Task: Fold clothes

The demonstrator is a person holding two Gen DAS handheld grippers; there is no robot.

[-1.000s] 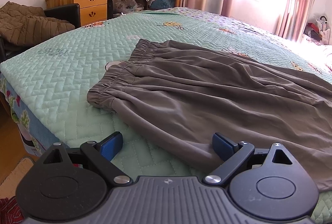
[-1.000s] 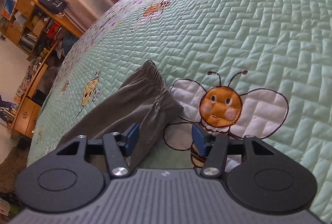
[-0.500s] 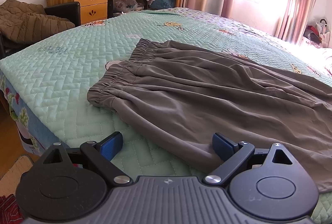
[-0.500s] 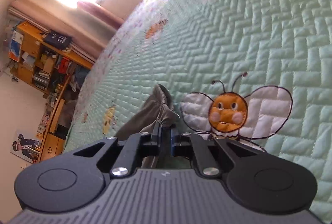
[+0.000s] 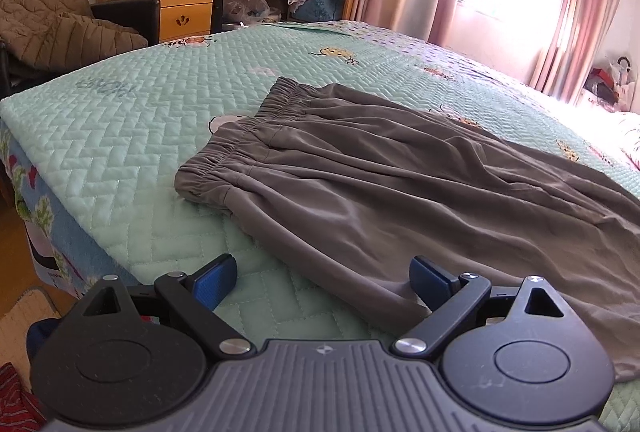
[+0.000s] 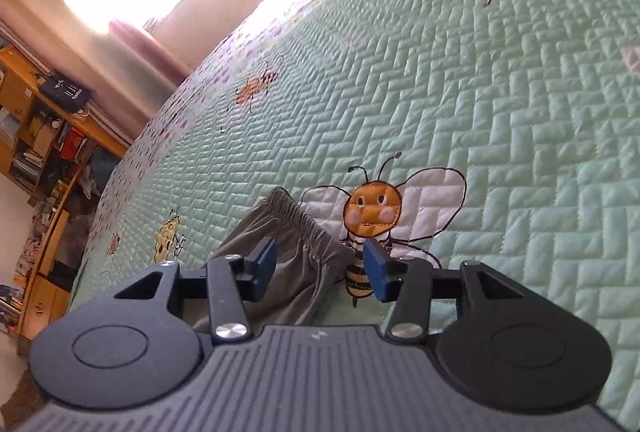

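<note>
Left tongs: my left gripper hangs spread wide over the near edge of the grey trousers, pinching nothing.
Right tongs: my right gripper has its jaws opening; the gathered leg cuff lies between them, and the blue pads do not press on it.
Trousers: they lie spread on the green quilted bedcover, the elastic waistband toward the far left, the legs running off to the right.
Cuff: it rests just beside the embroidered bee, partly covering one wing.
Risk, right side: I think that if I close again too shallow, I catch only one layer, and the leg will twist when lifted.
Risk, left side: the cloth looks thin and slippery; a pull from one end only could drag the waistband crooked.
Far behind: a wooden desk and pink curtains.
</note>
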